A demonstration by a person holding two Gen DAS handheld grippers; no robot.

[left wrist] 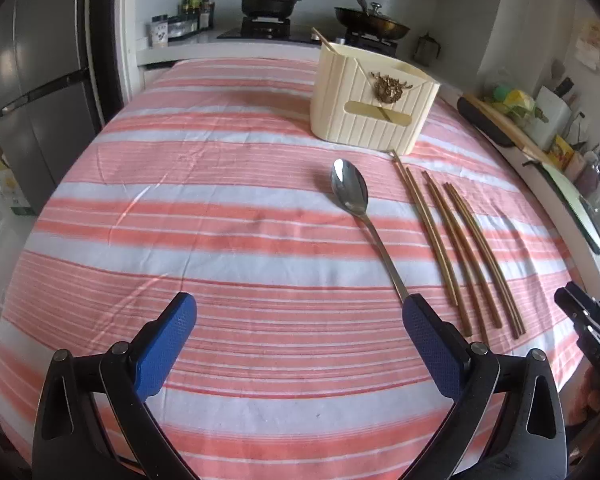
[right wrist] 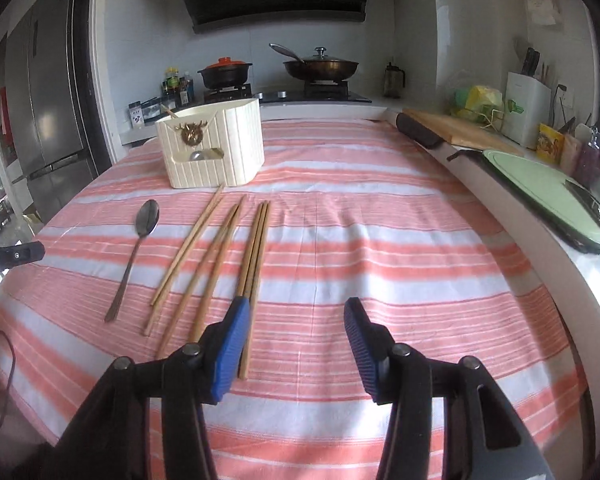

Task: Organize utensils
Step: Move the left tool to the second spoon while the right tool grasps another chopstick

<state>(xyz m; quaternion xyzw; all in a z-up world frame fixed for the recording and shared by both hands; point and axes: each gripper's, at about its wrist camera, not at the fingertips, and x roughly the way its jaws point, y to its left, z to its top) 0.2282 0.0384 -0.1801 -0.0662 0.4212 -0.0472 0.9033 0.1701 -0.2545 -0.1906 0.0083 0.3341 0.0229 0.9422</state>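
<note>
A cream utensil holder (left wrist: pixel 374 100) stands at the far side of the striped tablecloth; it also shows in the right wrist view (right wrist: pixel 212 146). A metal spoon (left wrist: pixel 350 192) lies in front of it, with its handle running toward my left gripper (left wrist: pixel 298 312), which is open and empty. Three pairs of wooden chopsticks (left wrist: pixel 460 240) lie right of the spoon. In the right wrist view the spoon (right wrist: pixel 146 220) and chopsticks (right wrist: pixel 216 252) lie left of centre. My right gripper (right wrist: pixel 298 312) is open and empty, its left finger over the rightmost pair's near ends.
The striped tablecloth (right wrist: pixel 380 240) covers the table. A counter with a cutting board (right wrist: pixel 452 128), green tray (right wrist: pixel 540 188) and knife block (right wrist: pixel 528 100) runs along the right. A stove with pots (right wrist: pixel 320 66) and a fridge (right wrist: pixel 48 120) stand behind.
</note>
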